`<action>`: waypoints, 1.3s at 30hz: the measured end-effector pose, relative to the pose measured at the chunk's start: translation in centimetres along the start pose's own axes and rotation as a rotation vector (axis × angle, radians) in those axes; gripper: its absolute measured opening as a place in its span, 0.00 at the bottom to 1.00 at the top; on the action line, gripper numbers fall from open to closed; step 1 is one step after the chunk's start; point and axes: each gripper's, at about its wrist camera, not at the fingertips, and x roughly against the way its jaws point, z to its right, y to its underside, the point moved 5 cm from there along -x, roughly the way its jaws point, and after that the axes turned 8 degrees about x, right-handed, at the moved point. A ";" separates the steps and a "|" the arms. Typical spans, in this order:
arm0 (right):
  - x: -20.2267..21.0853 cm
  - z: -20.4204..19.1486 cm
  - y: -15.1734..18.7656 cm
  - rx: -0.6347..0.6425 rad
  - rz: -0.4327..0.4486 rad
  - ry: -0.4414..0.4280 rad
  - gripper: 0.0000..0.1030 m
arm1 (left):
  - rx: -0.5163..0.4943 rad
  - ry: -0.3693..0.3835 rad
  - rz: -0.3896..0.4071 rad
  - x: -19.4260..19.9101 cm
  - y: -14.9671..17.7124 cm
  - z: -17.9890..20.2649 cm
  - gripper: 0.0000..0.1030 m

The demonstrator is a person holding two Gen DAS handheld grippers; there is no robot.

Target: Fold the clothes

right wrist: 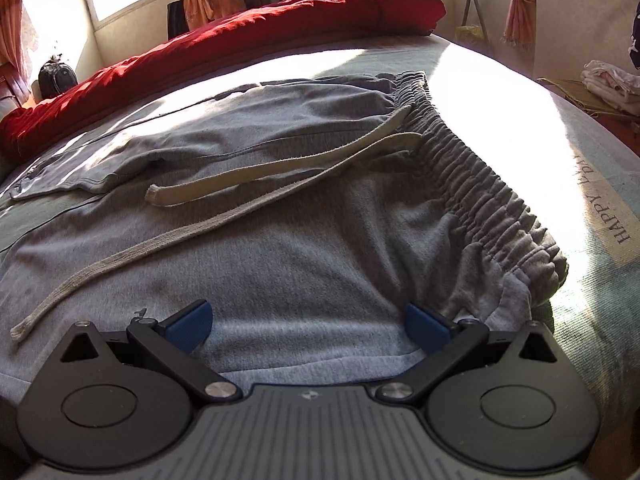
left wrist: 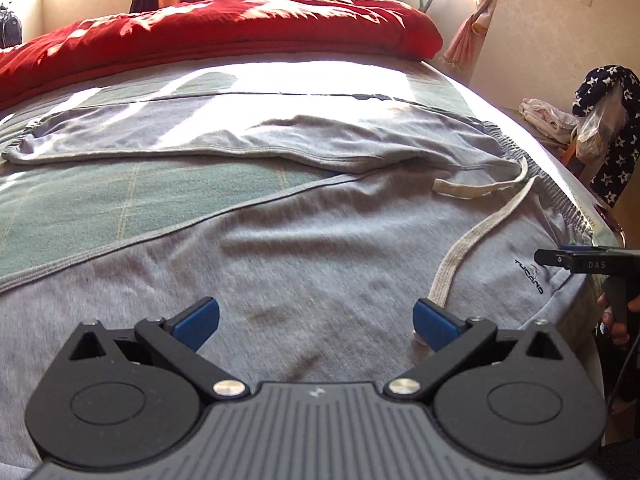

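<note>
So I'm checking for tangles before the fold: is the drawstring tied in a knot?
No, the drawstring lies untied, its two loose ends spread apart across the grey sweatpants.

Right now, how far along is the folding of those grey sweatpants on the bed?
Barely started. Done: the grey sweatpants lie spread on the bed, legs apart, drawstrings loose across the front. In hand: nothing; the left tool and right tool both hover open over the fabric near the waistband. Left: every fold, it seems, beginning with bringing one leg over the other.
</note>
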 end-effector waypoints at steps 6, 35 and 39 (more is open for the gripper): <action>0.1 0.2 0.0 0.004 0.000 -0.014 1.00 | 0.198 0.062 -0.017 -4.4 -3.3 -3.6 0.99; 0.0 0.2 0.0 0.029 -0.001 -0.018 1.00 | 0.226 0.127 -0.040 -5.6 -5.8 -1.3 0.99; 0.0 0.2 0.0 0.031 -0.002 -0.017 1.00 | 0.175 0.176 -0.090 -6.6 -4.9 1.5 0.99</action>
